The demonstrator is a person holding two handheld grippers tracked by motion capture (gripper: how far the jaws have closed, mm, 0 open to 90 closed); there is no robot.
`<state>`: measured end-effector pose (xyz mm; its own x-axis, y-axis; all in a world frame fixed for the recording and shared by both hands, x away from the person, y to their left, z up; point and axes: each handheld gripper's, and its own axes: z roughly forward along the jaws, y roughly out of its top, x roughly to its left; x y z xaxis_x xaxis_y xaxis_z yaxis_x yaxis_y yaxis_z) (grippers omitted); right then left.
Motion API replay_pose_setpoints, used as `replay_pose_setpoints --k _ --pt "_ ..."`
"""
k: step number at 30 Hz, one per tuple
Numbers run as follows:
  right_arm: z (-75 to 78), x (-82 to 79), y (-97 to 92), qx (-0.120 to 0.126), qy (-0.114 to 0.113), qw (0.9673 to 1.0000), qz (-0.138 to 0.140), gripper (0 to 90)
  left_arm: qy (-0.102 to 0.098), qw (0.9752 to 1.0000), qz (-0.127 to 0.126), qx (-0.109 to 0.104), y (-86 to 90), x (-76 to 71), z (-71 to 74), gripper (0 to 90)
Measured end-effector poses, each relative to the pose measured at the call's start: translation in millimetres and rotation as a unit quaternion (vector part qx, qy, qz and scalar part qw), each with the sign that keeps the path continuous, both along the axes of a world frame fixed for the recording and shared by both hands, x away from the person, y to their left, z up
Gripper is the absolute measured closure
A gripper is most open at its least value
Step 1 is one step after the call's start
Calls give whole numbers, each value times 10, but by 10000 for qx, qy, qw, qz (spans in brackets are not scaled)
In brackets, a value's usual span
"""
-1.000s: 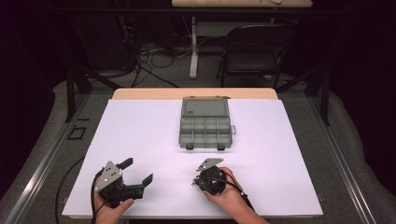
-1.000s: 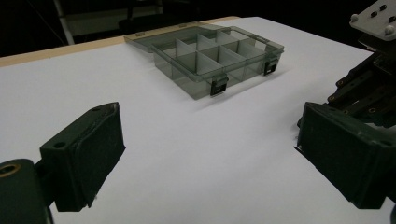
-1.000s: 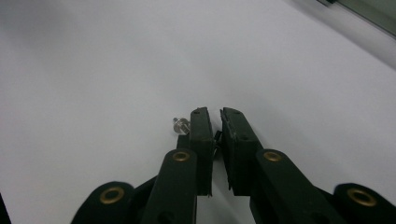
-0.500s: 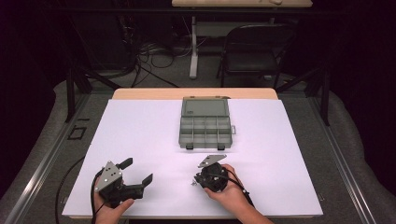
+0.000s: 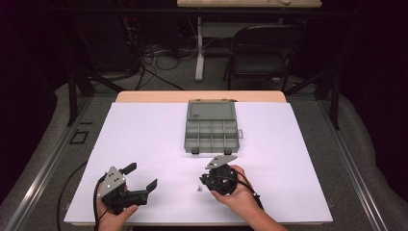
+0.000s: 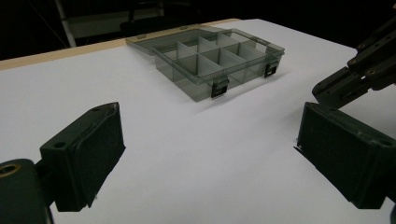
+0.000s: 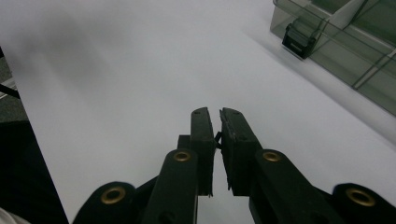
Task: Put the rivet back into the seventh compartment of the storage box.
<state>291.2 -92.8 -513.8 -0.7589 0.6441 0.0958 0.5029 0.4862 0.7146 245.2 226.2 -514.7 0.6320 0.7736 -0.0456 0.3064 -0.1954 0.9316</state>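
A grey clear-plastic organizer box lies open mid-table, its lid folded back and its compartments looking empty. My left gripper rests near the front left edge, open, with bare white surface between its pads. My right gripper is held low in front of the box, tips pointing left and down. Its jaws are nearly together, with a tiny dark part pinched between them. A small screw-like piece shows right at those tips.
A white sheet covers the table, and its front edge runs just below both hands. Beyond the far edge stand a black chair, a table leg and floor cables. The right gripper's jaws reach into the left gripper view at the right.
The right gripper has shifted slightly up and away from the front edge. The left gripper and the box have not moved.
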Motion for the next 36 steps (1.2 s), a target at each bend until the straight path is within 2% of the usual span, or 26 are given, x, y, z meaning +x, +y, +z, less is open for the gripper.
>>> replay_pose_setpoints --k 3,4,7,10,13,18,19,20,26,36 --pt "41 -7 0 82 -75 9999 18 836 -24 10000 19 -11 -1 0 -1 72" --pt "68 -12 -6 15 -37 10000 45 836 -21 10000 17 -11 0 1 -1 72" --pt "82 -13 -2 78 -107 9999 33 836 -7 10000 6 9 1 1 0 73" --pt "120 -5 -17 9 -99 9999 40 837 -19 10000 17 1 -1 -1 1 72" --pt "126 7 -28 89 -170 9998 21 836 -12 10000 10 6 1 -1 1 72" --pt "162 15 -59 19 -172 9999 2 836 -29 10000 26 -8 -1 -1 0 73" --pt "161 19 -63 89 -212 9997 -12 837 -34 10000 28 -7 0 -1 0 72" --pt "187 27 -87 42 -192 9998 -15 836 -34 10000 31 -9 0 -1 0 73" --pt "244 67 -158 123 -228 9996 -101 837 -35 10000 29 -12 -1 -1 0 73" --pt "360 176 -276 191 -371 9988 -255 837 -48 10000 35 -23 0 0 0 73"
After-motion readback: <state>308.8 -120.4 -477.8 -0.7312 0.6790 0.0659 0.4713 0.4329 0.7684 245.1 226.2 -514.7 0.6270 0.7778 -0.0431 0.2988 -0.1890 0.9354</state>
